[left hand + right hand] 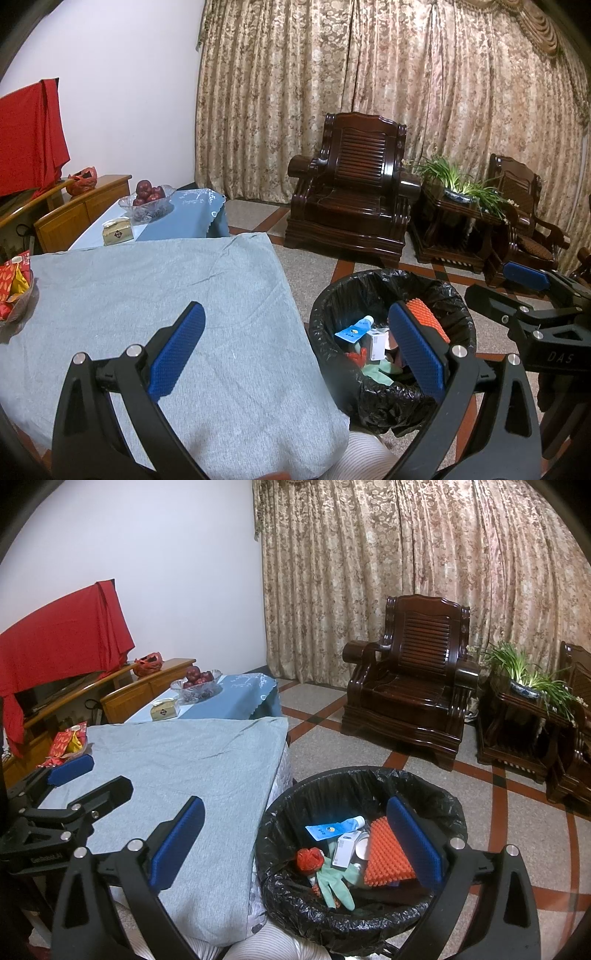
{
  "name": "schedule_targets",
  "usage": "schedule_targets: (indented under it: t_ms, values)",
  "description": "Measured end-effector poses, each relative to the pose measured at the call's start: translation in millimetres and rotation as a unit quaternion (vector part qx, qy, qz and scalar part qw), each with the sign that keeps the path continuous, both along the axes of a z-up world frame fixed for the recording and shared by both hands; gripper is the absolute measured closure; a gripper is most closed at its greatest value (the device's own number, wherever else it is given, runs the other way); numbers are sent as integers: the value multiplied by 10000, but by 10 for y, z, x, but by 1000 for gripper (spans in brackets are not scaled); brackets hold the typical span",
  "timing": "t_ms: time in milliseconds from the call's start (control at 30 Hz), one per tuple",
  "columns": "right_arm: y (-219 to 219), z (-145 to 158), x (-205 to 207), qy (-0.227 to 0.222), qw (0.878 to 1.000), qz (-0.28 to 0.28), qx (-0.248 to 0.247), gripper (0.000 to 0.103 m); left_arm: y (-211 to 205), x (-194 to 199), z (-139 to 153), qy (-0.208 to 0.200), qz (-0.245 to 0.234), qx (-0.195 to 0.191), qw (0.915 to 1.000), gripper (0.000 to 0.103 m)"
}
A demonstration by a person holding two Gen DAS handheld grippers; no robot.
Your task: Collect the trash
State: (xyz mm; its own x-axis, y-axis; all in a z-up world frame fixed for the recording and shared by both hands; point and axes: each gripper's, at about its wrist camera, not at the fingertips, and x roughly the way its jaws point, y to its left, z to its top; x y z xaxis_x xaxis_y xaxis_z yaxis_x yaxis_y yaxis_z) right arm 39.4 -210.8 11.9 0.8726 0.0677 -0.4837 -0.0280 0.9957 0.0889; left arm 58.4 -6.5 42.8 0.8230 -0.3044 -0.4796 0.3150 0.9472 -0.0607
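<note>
Left wrist view. The left gripper (295, 347) hangs with its jaws wide apart and nothing between them. One blue pad (177, 350) sits over the grey cloth (166, 295) covering the desk; the other lies across the mouth of the trash bin (369, 398) at 4 o'clock. The bin, lined with a black bag, stands on the floor just beside the desk's right edge. Inside it lie a blue and white tube (356, 328), a small white box (378, 345), an orange spiked mat (428, 317), a green glove (382, 374) and a red scrap (356, 358). The right gripper (517, 291) enters at 3 o'clock, beyond the bin; its jaws stand apart and empty. At 9 o'clock a basket of red packets (14, 291) rests on the cloth's far left edge. At 10 o'clock a glass bowl of apples (149, 197) and a tissue box (117, 232) sit on a blue-covered side table.

Right wrist view. The right gripper (295, 829) points down over the bin (295, 904), jaws wide apart, holding nothing. The bin fills 5 to 6 o'clock and holds the tube (332, 827), the box (345, 847), the mat (386, 853), the glove (334, 882) and the red scrap (308, 860). The left gripper (88, 779) shows at 9 o'clock above the grey cloth (192, 760), jaws apart. A dark wooden armchair (410, 686) stands at 2 o'clock before the curtain (406, 554).
</note>
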Motion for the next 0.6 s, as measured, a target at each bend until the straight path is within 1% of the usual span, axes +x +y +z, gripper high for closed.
schedule_targets:
  t_ms: [600]
  values:
    - [-6, 10, 4, 4, 10000, 3, -7, 6, -16, -4, 21, 9, 2, 7, 10000, 6]
